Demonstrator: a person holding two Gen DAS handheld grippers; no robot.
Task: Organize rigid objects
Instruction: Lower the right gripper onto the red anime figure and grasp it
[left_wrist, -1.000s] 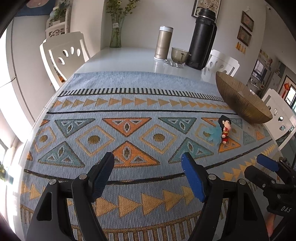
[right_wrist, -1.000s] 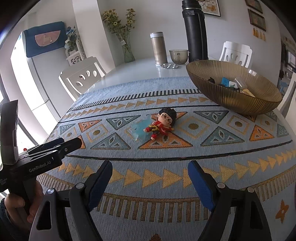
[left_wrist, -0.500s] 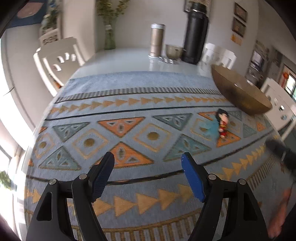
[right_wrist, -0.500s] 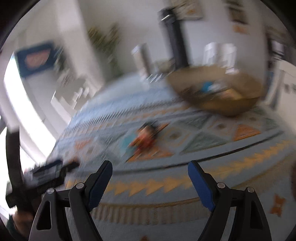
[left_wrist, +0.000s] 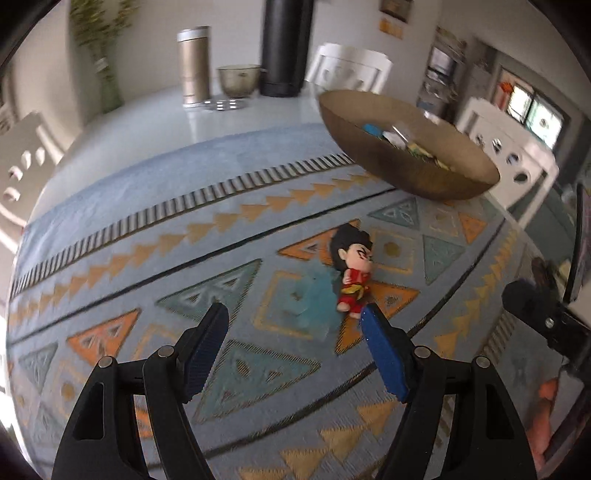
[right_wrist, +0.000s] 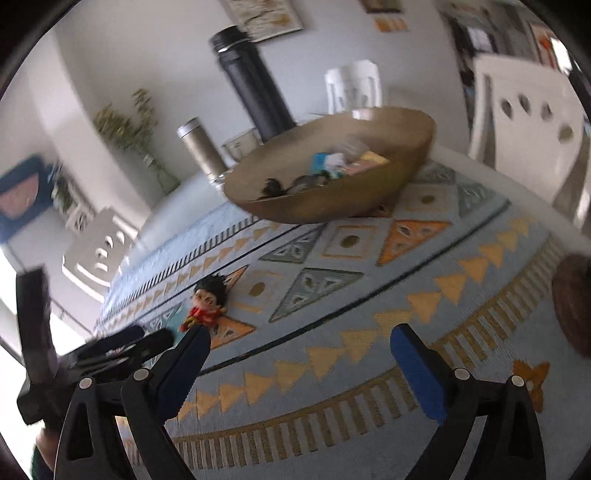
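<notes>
1. Left gripper (left_wrist: 291, 325): fingers part-open, nothing between; right pad tip just beside figurine's feet.
2. Toy figurine (left_wrist: 352, 271): lies on patterned mat (left_wrist: 147, 236) on tabletop, long axis head-away, feet toward left fingers; left hand nearer, I judge.
3. Right gripper (right_wrist: 299, 347): fingers wide, have just been opening, empty; figurine (right_wrist: 207, 304) up-left of its left finger.
4. Gold bowl (left_wrist: 406, 158): beyond figurine, to the right, w/ small items inside; likely drop spot.
5. Far end: steel tumbler (left_wrist: 194, 66), black flask (left_wrist: 282, 48); path clear.
</notes>
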